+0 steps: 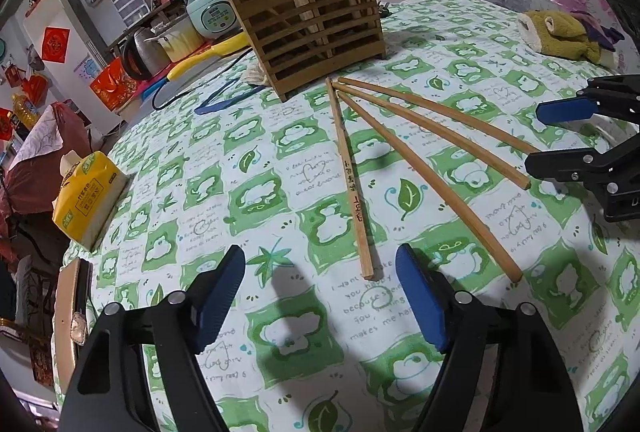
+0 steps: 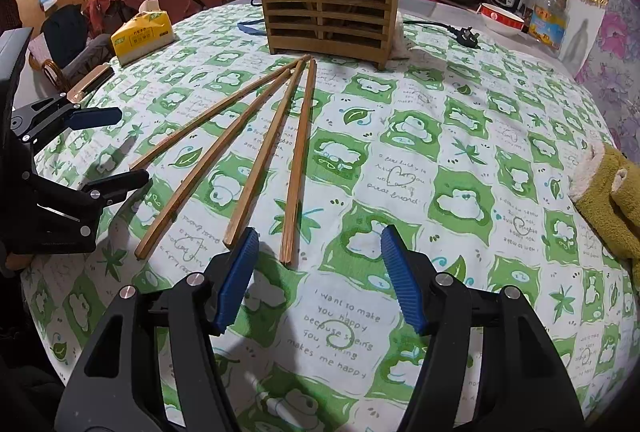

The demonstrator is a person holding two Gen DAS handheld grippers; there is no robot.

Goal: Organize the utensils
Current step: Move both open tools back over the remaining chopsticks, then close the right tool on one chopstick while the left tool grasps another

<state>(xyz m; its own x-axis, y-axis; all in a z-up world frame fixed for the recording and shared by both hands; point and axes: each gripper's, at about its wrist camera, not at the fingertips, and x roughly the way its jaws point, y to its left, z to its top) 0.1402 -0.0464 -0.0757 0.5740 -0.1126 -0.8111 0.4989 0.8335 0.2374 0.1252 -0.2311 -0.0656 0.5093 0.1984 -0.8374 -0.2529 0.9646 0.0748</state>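
Observation:
Several wooden chopsticks (image 1: 404,148) lie fanned out on the green-patterned tablecloth (image 1: 280,344), their far tips meeting in front of a slatted wooden utensil holder (image 1: 316,28) that holds more chopsticks. They also show in the right wrist view (image 2: 260,152), with the holder (image 2: 328,16) behind. My left gripper (image 1: 320,296) is open and empty, just short of the nearest chopstick's end. My right gripper (image 2: 316,280) is open and empty, its left finger beside two chopstick ends. Each gripper shows at the edge of the other's view, the right gripper (image 1: 560,136) and the left gripper (image 2: 116,148).
A yellow tissue pack (image 1: 86,192) lies at the table's left edge. A green plush cloth (image 1: 560,34) lies at the right. A black cable with plug (image 2: 460,30), a bowl (image 2: 502,18), a bottle (image 2: 550,12) and cookers stand behind the holder.

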